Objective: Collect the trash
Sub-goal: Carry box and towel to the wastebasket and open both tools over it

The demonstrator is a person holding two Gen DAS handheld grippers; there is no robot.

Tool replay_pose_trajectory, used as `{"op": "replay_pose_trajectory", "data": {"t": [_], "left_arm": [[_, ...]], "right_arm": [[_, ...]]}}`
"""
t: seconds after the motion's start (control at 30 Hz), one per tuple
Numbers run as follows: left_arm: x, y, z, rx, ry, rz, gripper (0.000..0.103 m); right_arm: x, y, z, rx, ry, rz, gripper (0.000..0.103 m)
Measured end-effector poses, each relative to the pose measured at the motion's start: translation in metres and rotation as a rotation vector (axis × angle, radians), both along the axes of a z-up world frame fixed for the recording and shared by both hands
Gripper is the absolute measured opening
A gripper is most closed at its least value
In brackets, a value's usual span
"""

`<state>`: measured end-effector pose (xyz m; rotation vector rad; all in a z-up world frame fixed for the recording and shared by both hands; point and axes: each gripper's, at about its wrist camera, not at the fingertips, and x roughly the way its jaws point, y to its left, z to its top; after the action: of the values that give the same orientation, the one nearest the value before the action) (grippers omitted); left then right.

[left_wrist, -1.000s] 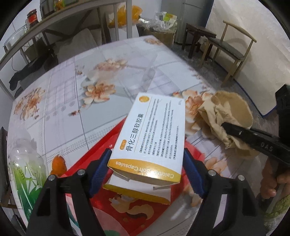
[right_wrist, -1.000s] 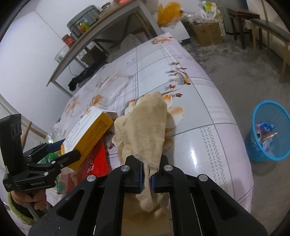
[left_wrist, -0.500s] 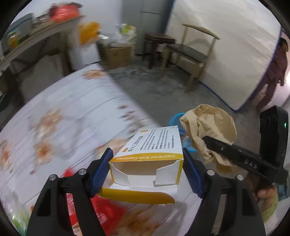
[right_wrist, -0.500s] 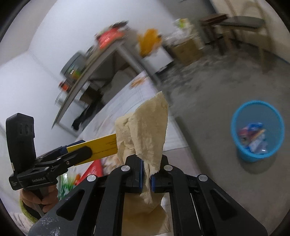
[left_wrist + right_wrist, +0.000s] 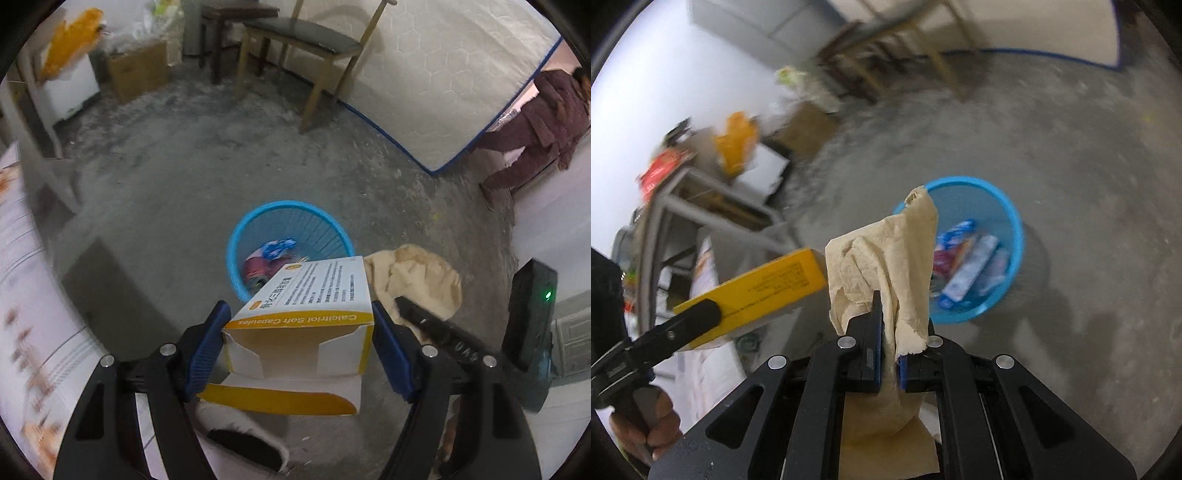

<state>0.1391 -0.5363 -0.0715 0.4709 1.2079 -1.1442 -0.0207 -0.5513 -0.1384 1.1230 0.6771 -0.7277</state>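
With my left gripper (image 5: 299, 332) pinching the open capsule box (image 5: 310, 295) and my right gripper (image 5: 890, 354) clamped on crumpled brown paper (image 5: 886, 258), both short of the blue bin (image 5: 288, 221), an early release could litter the floor.

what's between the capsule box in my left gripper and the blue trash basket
Nothing: in the left wrist view the capsule box hangs over the blue trash basket with open air between.

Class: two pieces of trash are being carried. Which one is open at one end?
The yellow-and-white box in the left gripper; its end flap hangs open. The tissue is just crumpled.
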Motion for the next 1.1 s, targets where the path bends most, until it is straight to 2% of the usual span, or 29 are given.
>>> {"op": "replay_pose_trajectory", "data": {"t": [0.03,0.13,0.17,0.2,0.27,0.37,0.43,0.5,0.73,0.87,0.97,1.1], "left_arm": [[0.001,-0.019,-0.009,-0.003,0.025,0.005,0.075],[0.008,-0.049,-0.027,0.014,0.058,0.047,0.091],[0.013,-0.054,-0.032,0.015,0.059,0.075,0.092],[0.018,-0.056,-0.035,0.013,0.063,0.100,0.092],[0.027,-0.054,-0.040,0.022,0.088,0.150,0.092],[0.033,-0.041,-0.036,0.011,0.105,0.154,0.092],[0.035,-0.028,-0.027,0.001,0.078,0.142,0.092],[0.036,-0.012,-0.014,-0.016,0.057,0.138,0.092],[0.040,0.055,0.048,-0.155,0.032,0.158,0.092],[0.037,0.113,0.084,-0.241,-0.008,0.185,0.092],[0.025,0.166,0.104,-0.293,-0.065,0.183,0.095],[0.008,0.241,0.109,-0.322,-0.152,0.215,0.096]], "right_arm": [[0.001,-0.009,-0.005,0.007,0.008,-0.012,0.006],[0.013,-0.038,-0.028,0.027,0.038,-0.031,0.013],[0.020,-0.049,-0.041,0.044,0.044,-0.031,0.022],[0.026,-0.055,-0.051,0.056,0.053,-0.026,0.037],[0.038,-0.069,-0.080,0.071,0.130,-0.023,0.047],[0.047,-0.077,-0.112,0.112,0.204,-0.021,0.047],[0.046,-0.076,-0.120,0.123,0.207,-0.029,0.050],[0.046,-0.073,-0.119,0.114,0.207,-0.029,0.053],[0.017,-0.066,-0.092,0.071,0.149,-0.086,0.054],[0.000,-0.043,-0.058,0.021,0.087,-0.061,0.055],[-0.011,-0.011,-0.026,-0.022,0.048,-0.009,0.062],[-0.020,0.031,0.010,-0.064,0.021,0.081,0.066]]}}
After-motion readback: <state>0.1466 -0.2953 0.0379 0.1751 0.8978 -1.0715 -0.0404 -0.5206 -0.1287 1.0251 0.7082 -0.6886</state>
